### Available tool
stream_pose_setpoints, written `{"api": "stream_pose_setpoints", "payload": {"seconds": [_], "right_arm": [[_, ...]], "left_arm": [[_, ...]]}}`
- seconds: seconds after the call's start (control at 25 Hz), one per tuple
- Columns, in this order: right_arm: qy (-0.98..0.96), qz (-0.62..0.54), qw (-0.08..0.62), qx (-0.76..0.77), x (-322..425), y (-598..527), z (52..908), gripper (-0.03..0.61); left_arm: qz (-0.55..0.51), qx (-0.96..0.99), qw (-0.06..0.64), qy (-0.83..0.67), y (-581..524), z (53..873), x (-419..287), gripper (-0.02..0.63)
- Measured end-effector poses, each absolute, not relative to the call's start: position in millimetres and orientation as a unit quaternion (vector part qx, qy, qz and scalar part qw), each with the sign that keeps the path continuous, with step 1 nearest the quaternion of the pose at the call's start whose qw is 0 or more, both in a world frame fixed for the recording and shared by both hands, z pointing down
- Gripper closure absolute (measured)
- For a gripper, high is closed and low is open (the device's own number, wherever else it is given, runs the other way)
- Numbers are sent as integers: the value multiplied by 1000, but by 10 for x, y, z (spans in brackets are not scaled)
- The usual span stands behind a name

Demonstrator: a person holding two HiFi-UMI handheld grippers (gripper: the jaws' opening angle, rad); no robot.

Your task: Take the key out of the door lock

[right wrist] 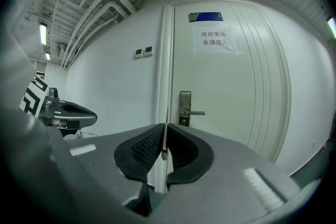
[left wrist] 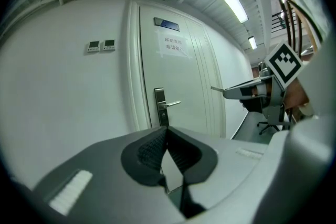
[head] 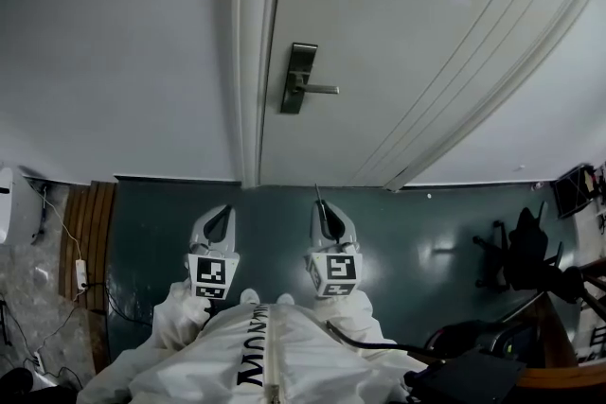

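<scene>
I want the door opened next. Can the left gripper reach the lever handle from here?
Probably not yet. Nothing blocks the way, but the left gripper, shut and empty, hangs short of the lever handle, with a stretch of floor between; the person would need to step closer.

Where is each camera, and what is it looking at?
Head view: on the person's head, looking down at the door, left gripper, right gripper and white suit.
Left gripper view: on the left gripper, facing the door over shut jaws.
Right gripper view: on the right gripper, facing the door, key pinched in its jaws.
All three share the door handle.
</scene>
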State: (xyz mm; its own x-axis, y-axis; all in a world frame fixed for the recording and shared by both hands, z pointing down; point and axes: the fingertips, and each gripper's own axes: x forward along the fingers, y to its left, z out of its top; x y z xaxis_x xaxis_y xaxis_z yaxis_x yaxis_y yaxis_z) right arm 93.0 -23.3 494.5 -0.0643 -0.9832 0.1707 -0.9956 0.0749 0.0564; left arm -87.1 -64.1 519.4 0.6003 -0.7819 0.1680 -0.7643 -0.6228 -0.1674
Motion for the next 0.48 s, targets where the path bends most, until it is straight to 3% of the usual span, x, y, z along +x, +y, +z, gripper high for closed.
{"api": "stream_pose_setpoints", "payload": {"seconds": [0.48], "right_arm": [[-740, 42, 77, 667, 1049, -130, 4974, 557]], "left_arm": [[-114, -889, 45, 441, -487, 5170, -713, 614]]}}
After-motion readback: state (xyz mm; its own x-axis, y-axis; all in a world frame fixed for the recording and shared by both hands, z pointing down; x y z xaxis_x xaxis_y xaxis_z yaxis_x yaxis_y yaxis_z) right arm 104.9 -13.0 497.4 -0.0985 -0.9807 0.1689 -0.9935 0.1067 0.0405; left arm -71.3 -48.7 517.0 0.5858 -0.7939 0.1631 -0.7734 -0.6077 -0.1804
